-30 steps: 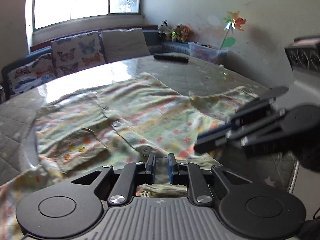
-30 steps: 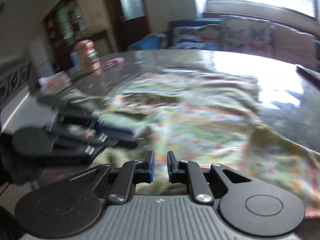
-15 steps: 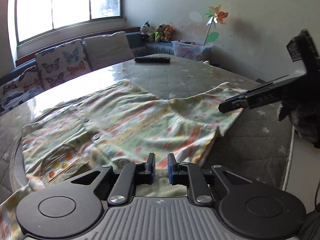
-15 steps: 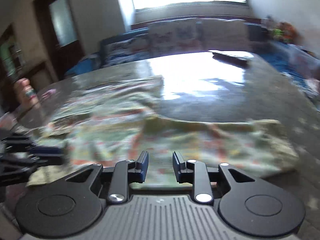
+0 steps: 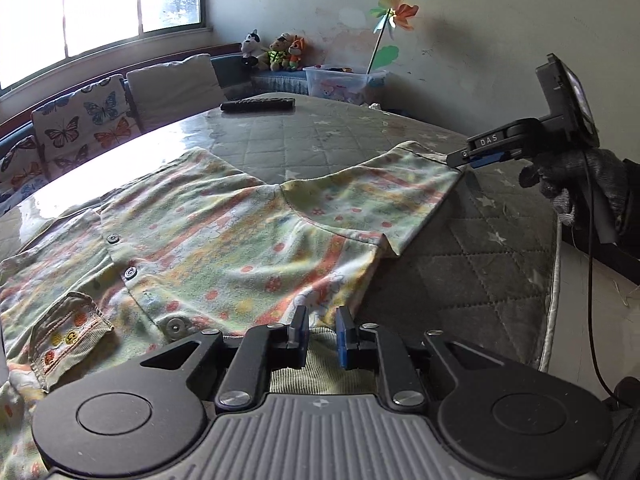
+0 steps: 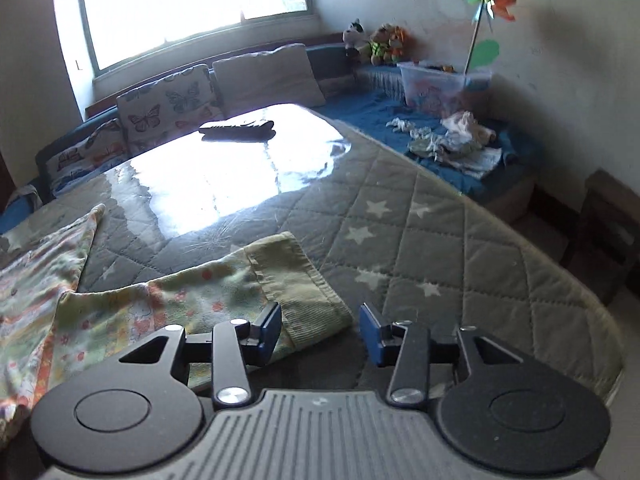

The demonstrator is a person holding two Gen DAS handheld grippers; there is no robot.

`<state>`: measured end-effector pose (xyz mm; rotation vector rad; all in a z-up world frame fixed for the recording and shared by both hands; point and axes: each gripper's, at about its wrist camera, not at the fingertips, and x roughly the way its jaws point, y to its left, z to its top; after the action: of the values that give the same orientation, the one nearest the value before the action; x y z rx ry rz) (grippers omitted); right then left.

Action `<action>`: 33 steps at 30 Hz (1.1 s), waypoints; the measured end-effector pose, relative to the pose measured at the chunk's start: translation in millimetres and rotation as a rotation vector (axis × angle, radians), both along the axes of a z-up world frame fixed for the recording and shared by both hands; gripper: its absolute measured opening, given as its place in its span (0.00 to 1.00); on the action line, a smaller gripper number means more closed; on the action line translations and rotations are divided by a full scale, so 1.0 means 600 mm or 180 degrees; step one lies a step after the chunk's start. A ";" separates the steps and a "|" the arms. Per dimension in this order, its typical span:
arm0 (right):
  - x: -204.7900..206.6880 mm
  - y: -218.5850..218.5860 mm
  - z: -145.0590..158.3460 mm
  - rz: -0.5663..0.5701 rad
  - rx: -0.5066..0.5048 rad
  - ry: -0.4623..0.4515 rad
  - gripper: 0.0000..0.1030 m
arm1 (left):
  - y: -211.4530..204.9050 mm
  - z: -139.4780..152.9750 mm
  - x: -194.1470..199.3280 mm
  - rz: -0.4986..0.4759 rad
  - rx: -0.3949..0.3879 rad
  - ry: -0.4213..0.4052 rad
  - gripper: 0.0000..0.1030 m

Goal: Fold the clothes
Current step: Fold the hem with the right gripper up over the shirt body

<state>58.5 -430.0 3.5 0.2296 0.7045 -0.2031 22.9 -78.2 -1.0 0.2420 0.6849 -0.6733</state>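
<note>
- Now the left gripper (image 5: 321, 335) has its fingers (image 5: 299, 334) narrowly parted over the ribbed hem of the shirt (image 5: 224, 240); whether they pinch the cloth cannot be told.
- The right gripper (image 6: 320, 330) has fingers (image 6: 271, 328) spread wide, the cuff (image 6: 304, 292) lying between them, touching the 9 o'clock finger.
- The shirt lies flat on the desk (image 5: 460, 264), buttons up, pocket (image 5: 68, 336) at 8 o'clock in the left view.
- A remote (image 5: 258, 104) sits at 12 o'clock on the far desk edge.
- Cushions (image 6: 168, 104) and plush toys (image 5: 276, 50) line the bench behind.
</note>
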 end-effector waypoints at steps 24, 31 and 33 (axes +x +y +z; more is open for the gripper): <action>0.047 -0.038 0.000 -0.0163 0.0409 -0.0203 0.28 | 0.007 0.003 -0.005 -0.0094 0.0049 -0.0029 0.25; 0.063 -0.018 -0.008 -0.0097 0.0102 -0.0125 0.12 | 0.026 0.029 -0.005 0.0129 -0.0009 -0.0179 0.40; 0.064 -0.016 -0.005 -0.0091 0.0162 -0.0151 0.07 | 0.038 0.030 0.001 0.0248 0.0001 -0.0181 0.41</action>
<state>96.8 -439.8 0.5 0.2922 0.6601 -0.2065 23.4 -55.4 17.0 0.2329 0.6369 -0.5899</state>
